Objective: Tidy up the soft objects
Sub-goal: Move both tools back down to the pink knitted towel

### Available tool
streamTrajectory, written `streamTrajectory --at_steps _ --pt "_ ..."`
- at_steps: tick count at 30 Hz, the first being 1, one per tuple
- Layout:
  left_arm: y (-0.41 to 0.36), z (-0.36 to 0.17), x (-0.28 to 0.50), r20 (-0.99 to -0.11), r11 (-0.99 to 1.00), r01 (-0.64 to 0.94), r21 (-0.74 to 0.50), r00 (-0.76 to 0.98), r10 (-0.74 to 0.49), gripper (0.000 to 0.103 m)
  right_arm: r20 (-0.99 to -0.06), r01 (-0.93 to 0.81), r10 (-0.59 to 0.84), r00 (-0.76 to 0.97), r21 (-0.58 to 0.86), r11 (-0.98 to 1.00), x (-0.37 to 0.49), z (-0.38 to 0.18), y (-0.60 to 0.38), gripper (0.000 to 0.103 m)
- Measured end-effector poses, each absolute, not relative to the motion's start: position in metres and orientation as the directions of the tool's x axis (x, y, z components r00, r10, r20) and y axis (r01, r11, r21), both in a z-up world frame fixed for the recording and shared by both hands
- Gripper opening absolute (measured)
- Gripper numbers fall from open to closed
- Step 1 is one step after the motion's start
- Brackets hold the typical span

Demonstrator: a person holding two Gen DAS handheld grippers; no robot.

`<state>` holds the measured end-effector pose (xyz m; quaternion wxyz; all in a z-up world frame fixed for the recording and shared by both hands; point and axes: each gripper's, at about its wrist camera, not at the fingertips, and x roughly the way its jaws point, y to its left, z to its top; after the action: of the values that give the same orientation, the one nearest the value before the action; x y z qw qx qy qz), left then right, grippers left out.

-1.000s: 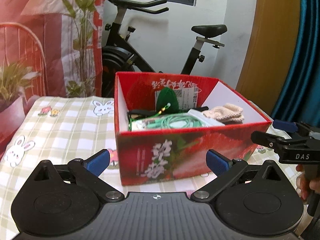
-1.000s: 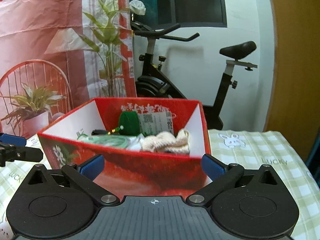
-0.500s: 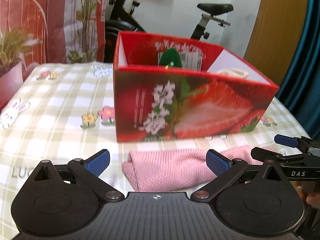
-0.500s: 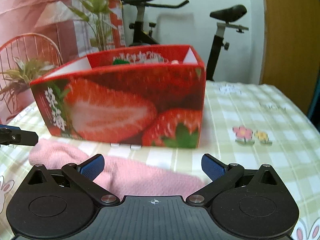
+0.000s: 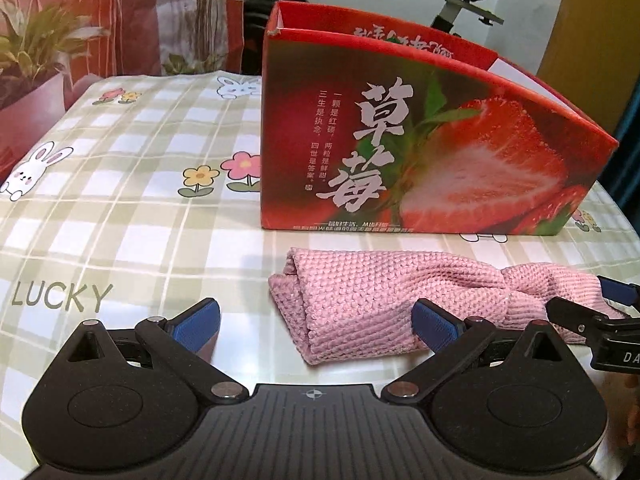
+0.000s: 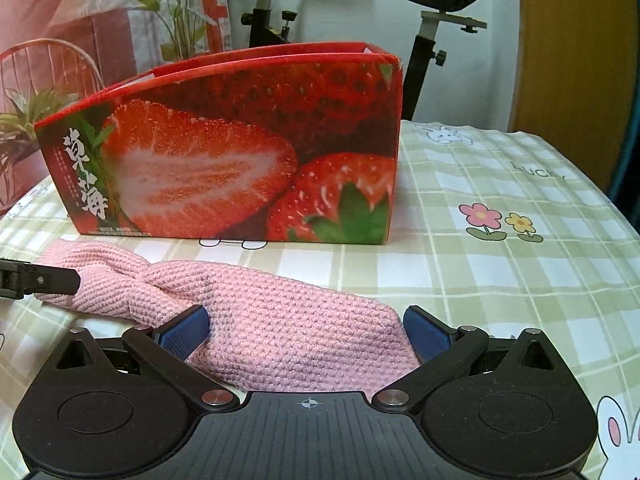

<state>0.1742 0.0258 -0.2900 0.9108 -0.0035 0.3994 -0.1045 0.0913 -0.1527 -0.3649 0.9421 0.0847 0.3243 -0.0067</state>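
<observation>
Fingers of the right hand-held gripper (image 6: 304, 330) stand wide around the pink knit cloth (image 6: 276, 312); the left hand-held gripper (image 5: 316, 322) gapes too, its cloth end at three o'clock. Cloth lies on the tabletop (image 5: 120, 232), unstowed; strawberry box (image 6: 240, 152) waits at twelve o'clock.

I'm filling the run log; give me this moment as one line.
left gripper: open, at cloth's left end | right gripper: open, straddling right end | pink knitted cloth: flat on tablecloth | strawberry box: behind cloth

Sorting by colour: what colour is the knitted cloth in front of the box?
Pink; the knitted cloth shows best in the right wrist view.
</observation>
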Motion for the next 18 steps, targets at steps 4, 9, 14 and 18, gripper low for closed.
streamTrajectory --at_steps 4,9,14,18 --pt "0.0230 -0.2939 0.1715 -0.719 0.980 0.188 -0.064 0.673 -0.175 0.103 -0.612 0.068 0.044 0.790 0.160 0.985 0.0919 -0.3654 -0.1536 0.103" --pt "0.0186 -0.2964 0.1685 -0.707 0.985 0.170 -0.041 0.692 -0.149 0.103 -0.611 0.069 0.046 0.791 0.163 0.984 0.0925 -0.3662 -0.1537 0.103" --pt "0.0191 -0.2958 0.1670 -0.715 0.985 0.164 -0.045 0.684 -0.146 0.103 -0.611 0.071 0.043 0.790 0.161 0.984 0.0923 -0.3666 -0.1536 0.103" --pt "0.0191 -0.2942 0.1676 -0.731 0.985 0.167 -0.049 0.666 -0.149 0.103 -0.611 0.071 0.043 0.791 0.162 0.984 0.0920 -0.3666 -0.1536 0.103"
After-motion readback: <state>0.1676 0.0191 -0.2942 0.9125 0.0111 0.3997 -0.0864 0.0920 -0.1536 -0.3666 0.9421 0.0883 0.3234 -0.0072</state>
